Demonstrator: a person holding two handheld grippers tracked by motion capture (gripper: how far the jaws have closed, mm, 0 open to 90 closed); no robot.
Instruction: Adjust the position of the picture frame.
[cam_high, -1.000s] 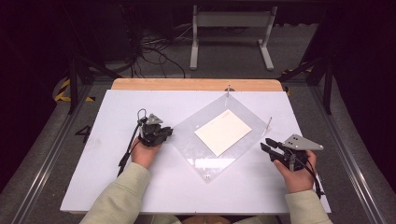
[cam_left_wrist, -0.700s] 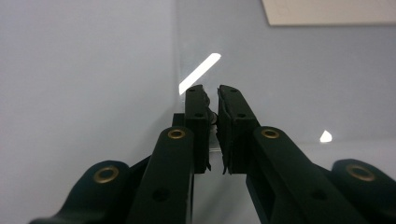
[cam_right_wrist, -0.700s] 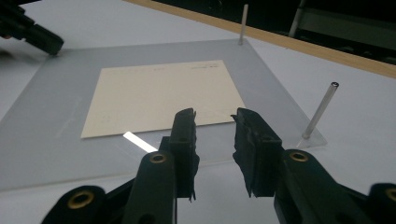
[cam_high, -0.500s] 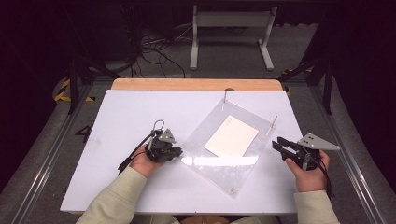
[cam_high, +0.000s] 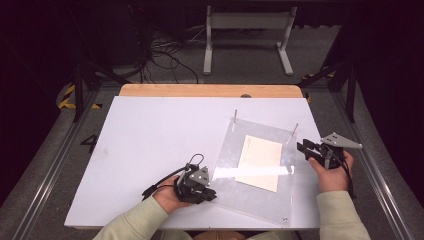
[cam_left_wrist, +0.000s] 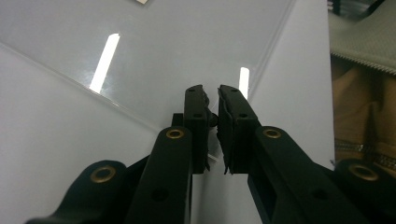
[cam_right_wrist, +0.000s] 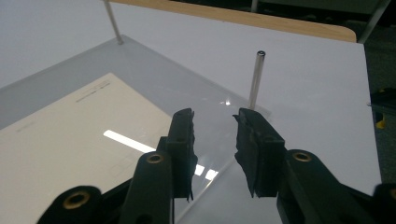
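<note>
Our left gripper (cam_high: 209, 194) lies low, jaws pinched on the clear sheet's (cam_high: 260, 200) near-left edge; our right gripper (cam_high: 302, 147) hovers half-open, empty, beside its right edge.

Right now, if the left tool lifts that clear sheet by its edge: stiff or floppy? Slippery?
Probably stiff: the clear sheet lies flat with straight edges and carries upright metal pins at its corners. Likely slippery: its glossy face throws sharp light streaks. The paper looks unfastened, so it may slide if the sheet tilts. The left tool looks nearly closed at the sheet's edge.
</note>
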